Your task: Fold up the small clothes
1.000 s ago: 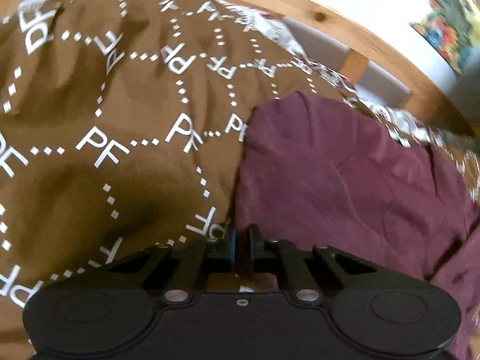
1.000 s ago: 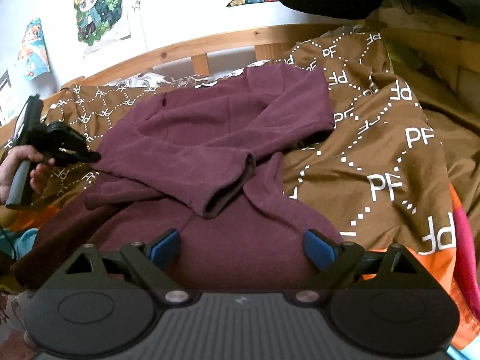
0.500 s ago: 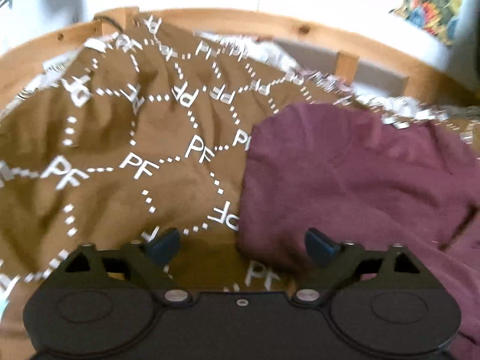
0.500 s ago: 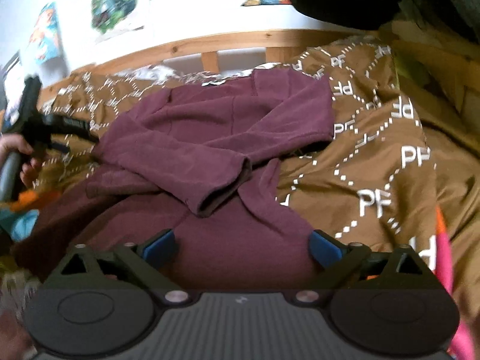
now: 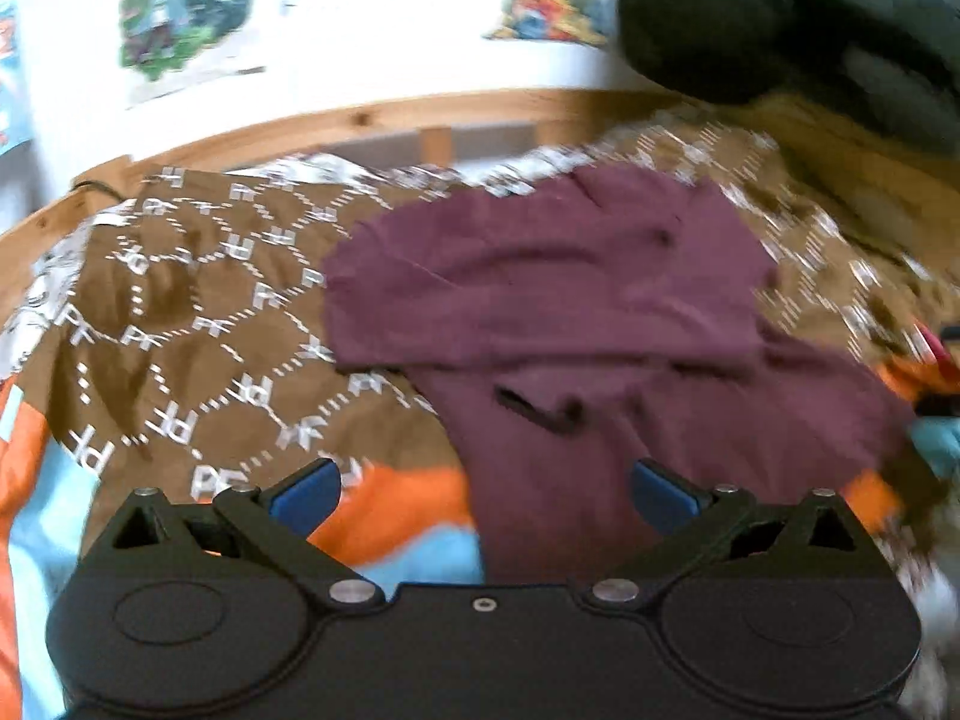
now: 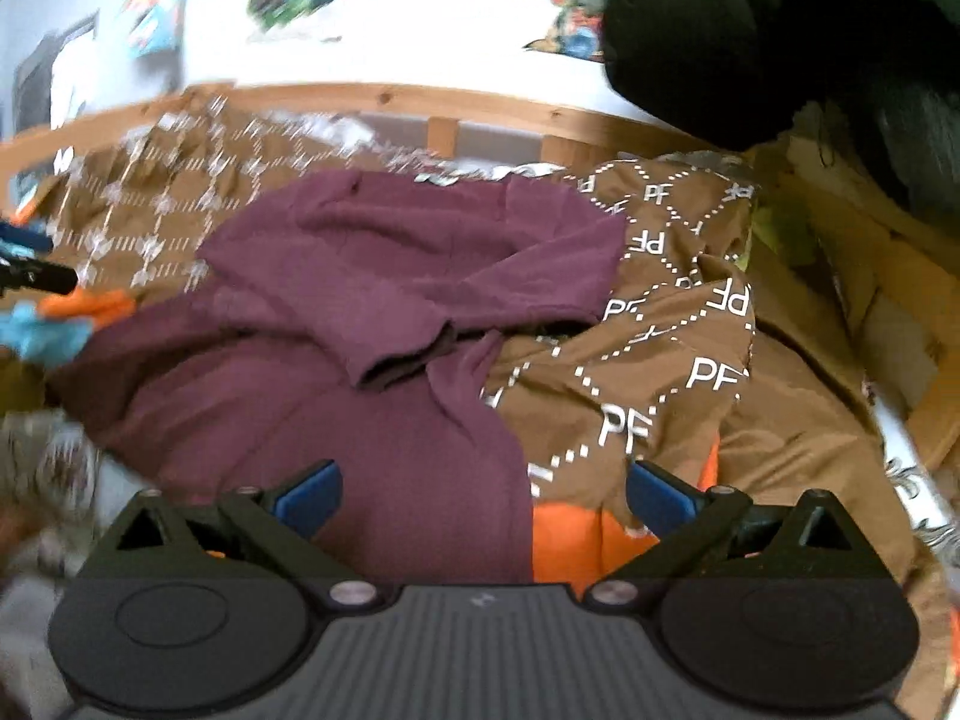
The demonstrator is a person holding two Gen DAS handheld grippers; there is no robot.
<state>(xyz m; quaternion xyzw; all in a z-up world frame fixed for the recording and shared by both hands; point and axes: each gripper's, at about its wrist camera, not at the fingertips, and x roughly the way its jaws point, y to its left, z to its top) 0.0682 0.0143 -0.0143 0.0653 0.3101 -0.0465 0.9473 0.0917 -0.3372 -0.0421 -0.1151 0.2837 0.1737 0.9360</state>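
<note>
We see a maroon sweatshirt (image 5: 576, 324) spread across a brown blanket (image 5: 198, 324) printed with white "PF" letters and dotted lines, on a bed with a wooden frame (image 5: 360, 120). In the left wrist view our left gripper (image 5: 483, 489) hangs above the near edge of the garment with its 2 blue-tipped fingers (image 5: 303, 489) spread wide and nothing between them; the left finger is over the blanket and an orange and light blue patch of fabric (image 5: 396, 516), the right finger over maroon cloth. In the right wrist view the maroon sweatshirt (image 6: 384, 324) lies with 1 sleeve (image 6: 414, 330) folded across its body, the cuff resting near the middle. Our right gripper (image 6: 483, 489) is also spread wide and empty, its left finger above the sweatshirt's lower part and its right finger above the brown blanket (image 6: 660, 372) and an orange strip (image 6: 570, 540). At the far left of that view a dark tool tip (image 6: 36, 276) pokes in, too blurred to read. Cartoon posters (image 5: 180, 12) hang on the white wall behind, and a dark bulky shape (image 6: 750, 30) fills the upper right corner.
</note>
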